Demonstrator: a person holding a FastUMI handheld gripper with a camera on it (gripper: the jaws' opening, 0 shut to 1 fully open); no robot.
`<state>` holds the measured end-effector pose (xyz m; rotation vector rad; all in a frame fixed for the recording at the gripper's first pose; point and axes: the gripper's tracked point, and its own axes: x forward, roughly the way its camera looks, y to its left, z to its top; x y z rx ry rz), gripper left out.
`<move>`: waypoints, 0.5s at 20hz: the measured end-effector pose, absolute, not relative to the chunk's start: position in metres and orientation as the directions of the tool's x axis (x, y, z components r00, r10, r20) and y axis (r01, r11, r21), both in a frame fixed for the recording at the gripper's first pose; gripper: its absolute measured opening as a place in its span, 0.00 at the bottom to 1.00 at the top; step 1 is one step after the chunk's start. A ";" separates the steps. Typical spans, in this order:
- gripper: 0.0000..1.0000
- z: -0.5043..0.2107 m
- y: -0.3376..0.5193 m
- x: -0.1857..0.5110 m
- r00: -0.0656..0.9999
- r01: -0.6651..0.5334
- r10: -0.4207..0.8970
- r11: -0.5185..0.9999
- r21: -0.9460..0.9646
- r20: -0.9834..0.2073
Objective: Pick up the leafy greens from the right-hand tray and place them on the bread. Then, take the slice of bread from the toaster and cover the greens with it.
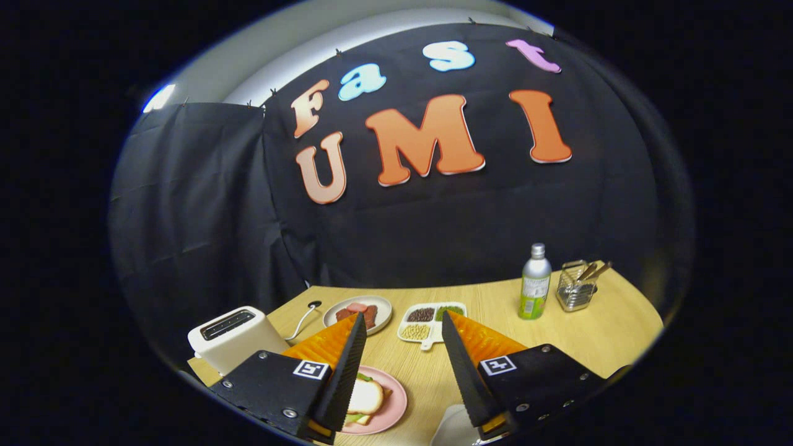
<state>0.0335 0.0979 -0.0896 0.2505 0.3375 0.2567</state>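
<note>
My gripper (pixel 403 316) is open, its two orange-backed black fingers (pixel 344 365) spread wide above the table with nothing between them. Below the left finger lies a pink plate (pixel 396 402) with a slice of bread (pixel 365 396) on top; leafy greens (pixel 363 376) peek out from under that slice. The white toaster (pixel 232 337) stands left of the fingers, and its dark slot shows no bread sticking up. Just beyond the fingertips sits a white compartment tray (pixel 427 342), with green pieces (pixel 450 311) in its right section.
A white plate with meat slices (pixel 362 313) sits beside the tray, and the toaster's cord (pixel 302 322) runs past it. A bottle (pixel 535 282) and a metal utensil basket (pixel 576 290) stand at the back right. A white object (pixel 455 427) lies under the right finger.
</note>
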 end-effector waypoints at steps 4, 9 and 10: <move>0.90 -0.057 0.082 0.030 0.961 -0.181 0.215 0.965 0.192 -0.174; 0.98 -0.050 0.091 0.022 0.974 -0.183 0.193 0.979 0.091 -0.121; 0.98 -0.051 0.094 0.018 0.973 -0.188 0.199 0.977 0.097 -0.114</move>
